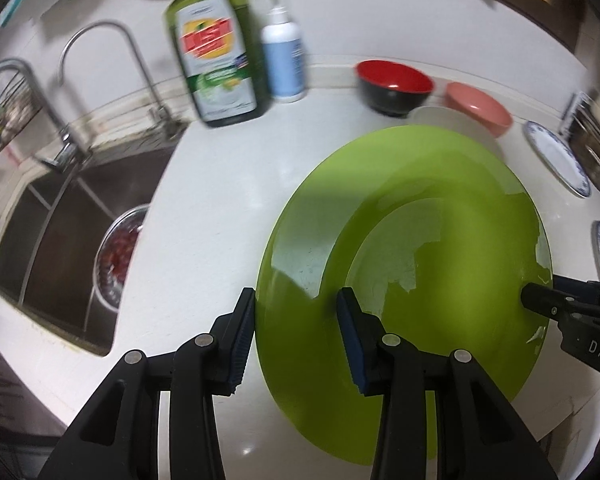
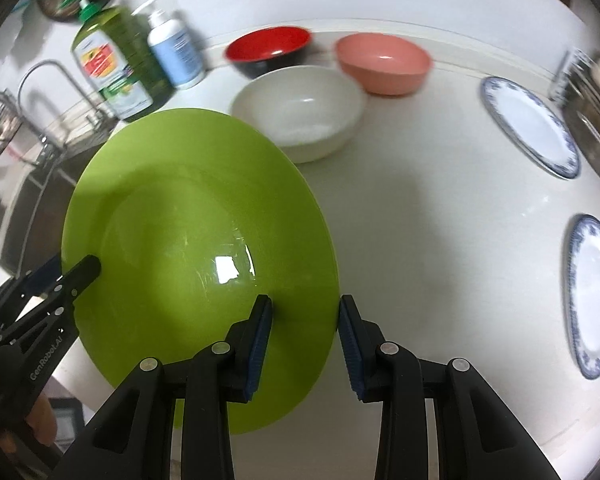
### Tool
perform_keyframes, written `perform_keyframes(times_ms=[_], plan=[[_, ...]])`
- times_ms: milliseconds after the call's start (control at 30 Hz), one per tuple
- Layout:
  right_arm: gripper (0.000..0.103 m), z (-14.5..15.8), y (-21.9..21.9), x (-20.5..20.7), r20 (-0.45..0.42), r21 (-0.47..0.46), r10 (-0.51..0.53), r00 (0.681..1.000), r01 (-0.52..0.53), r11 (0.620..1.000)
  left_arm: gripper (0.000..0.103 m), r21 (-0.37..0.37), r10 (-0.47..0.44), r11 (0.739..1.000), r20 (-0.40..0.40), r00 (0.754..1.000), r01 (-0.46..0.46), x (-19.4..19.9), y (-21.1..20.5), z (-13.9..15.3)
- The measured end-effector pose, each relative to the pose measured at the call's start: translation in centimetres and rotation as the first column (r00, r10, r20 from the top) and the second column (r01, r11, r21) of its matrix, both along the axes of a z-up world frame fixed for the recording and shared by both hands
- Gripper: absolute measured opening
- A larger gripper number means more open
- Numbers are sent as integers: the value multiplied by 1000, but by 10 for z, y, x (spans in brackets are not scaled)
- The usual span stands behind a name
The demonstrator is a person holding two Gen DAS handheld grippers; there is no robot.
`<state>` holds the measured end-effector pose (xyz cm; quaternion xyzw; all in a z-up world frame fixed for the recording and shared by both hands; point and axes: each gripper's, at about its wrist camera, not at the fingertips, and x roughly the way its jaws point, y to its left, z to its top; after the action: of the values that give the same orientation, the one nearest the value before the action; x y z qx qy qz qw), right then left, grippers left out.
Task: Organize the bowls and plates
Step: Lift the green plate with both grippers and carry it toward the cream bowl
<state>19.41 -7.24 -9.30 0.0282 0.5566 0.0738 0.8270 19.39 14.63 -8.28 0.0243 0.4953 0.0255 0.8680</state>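
Large lime-green plate [image 2: 196, 248], glossy and tilted, raised at the counter's near edge beside the sink. Behind it, just past its far rim, a white bowl [image 2: 300, 114], upright. Farther back, by the wall, a red-and-black bowl [image 2: 270, 50] and a pink bowl [image 2: 382, 62]. Off right, well apart, two blue-rimmed white plates [image 2: 530, 124] [image 2: 594, 296] lying flat.

Green plate [image 2: 188, 248] straddled at its rim by right gripper [image 2: 305, 332] (jaws apart), white bowl [image 2: 300, 116] behind

Bright overhead light glares off the green plate [image 2: 204, 248]; bottles and bowls blur, edges bend fisheye-style.
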Motion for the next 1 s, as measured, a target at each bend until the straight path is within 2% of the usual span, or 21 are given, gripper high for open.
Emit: perform_keyframes(times_ms=[200, 433, 1000], plan=[[35, -12, 37, 6, -22, 6, 50, 998, -50, 999, 41, -12, 60, 998, -37, 997, -61, 5, 31, -17], [35, -27, 60, 17, -44, -1, 65, 997, -65, 998, 41, -10, 81, 997, -70, 994, -82, 17, 42, -40], [35, -43, 73, 27, -89, -29, 73, 993, -75, 997, 41, -13, 91, 996, -122, 988, -94, 25, 51, -62]])
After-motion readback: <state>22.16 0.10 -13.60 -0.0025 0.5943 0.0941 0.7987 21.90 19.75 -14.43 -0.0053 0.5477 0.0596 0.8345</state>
